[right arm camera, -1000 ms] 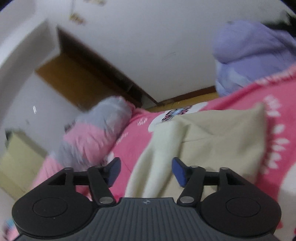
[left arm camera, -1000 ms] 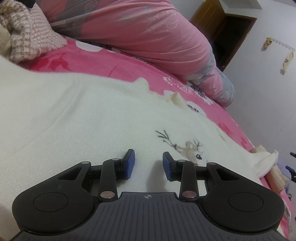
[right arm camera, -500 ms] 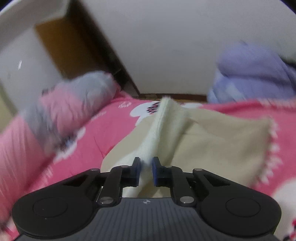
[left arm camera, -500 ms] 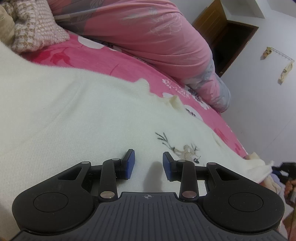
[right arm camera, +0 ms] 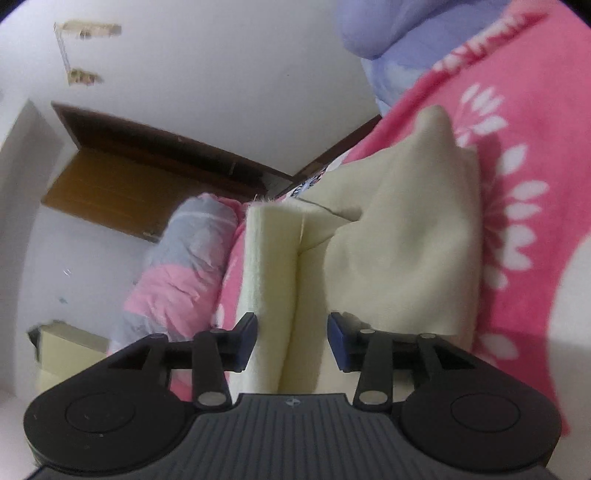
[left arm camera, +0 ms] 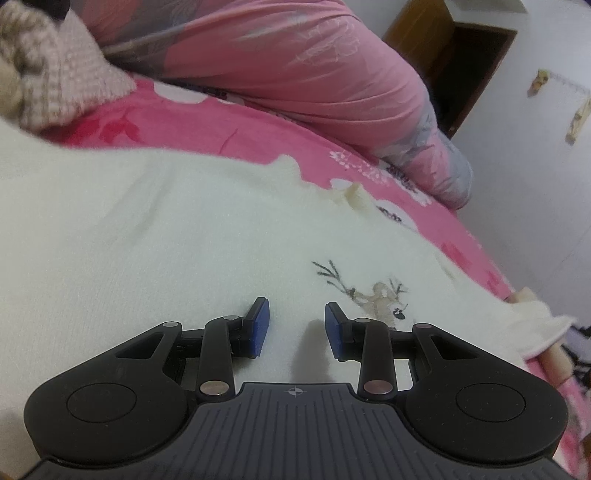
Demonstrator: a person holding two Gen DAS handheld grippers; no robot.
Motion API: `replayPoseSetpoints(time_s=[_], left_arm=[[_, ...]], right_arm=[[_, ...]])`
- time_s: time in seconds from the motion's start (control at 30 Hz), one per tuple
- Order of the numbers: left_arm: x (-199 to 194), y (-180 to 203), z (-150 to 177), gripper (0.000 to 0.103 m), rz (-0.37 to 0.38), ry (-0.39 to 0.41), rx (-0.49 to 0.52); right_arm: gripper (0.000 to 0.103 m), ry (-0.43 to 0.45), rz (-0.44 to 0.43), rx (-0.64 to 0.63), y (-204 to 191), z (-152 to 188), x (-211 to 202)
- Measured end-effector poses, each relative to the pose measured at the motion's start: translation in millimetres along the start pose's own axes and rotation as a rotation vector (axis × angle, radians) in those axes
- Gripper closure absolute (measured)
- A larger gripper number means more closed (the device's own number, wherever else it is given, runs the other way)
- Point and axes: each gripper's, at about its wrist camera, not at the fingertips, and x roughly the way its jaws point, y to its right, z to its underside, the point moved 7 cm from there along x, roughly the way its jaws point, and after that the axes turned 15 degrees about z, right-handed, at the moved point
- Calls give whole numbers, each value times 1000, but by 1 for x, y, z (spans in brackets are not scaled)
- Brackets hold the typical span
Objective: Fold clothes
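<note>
A white knit sweater (left arm camera: 147, 240) with an embroidered reindeer (left arm camera: 380, 295) lies spread on the bed. My left gripper (left arm camera: 297, 325) stands open just over it, beside the reindeer, with nothing between its pads. The sweater's cuff (left arm camera: 543, 321) reaches the bed's right edge. In the right wrist view a raised fold of the cream sweater (right arm camera: 273, 266) stands between the fingers of my right gripper (right arm camera: 291, 332). Its jaws are opening and the pads sit at the fold's sides without squeezing it. More of the garment (right arm camera: 406, 240) lies flat beyond.
A pink floral bedsheet (left arm camera: 221, 125) covers the bed. A rolled pink and grey duvet (left arm camera: 314, 74) lies along the far side, a beige knit garment (left arm camera: 48, 81) at the far left. A lilac bundle (right arm camera: 406, 33) sits on the bed. A wooden door (left arm camera: 461, 62) stands behind.
Half a second ago the right gripper was shut on the sweater's fold; now its jaws stand apart around it, and the gripper has sunk and rolled. The left gripper has stayed put.
</note>
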Motion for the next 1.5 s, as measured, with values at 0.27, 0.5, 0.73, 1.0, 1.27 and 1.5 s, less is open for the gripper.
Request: replayPoseSetpoints(time_s=[0.27,0.5,0.73,1.0,1.27,1.5], left_arm=[[-6,82,-10,68,-26,-26,222],[53,186,18,65,146,-134,399],[118,227,54,65,222,-218,425],[173,233,76,65,183,-276,471],[176,225,76,65,214,-266,409],[176,221,77,65,232,-257,385]], right_arm=[[58,-69,-119,-3,-7,5,-19],[94,-54,-88,-136,-18,-1,0],[94,-7,24,-251,-4,-9,-8],[52,22,-19,-196,-16,-22,9],[91,109,-100,-354,-71,7,-24],[92,114,-322,-559,-177,82,-84]])
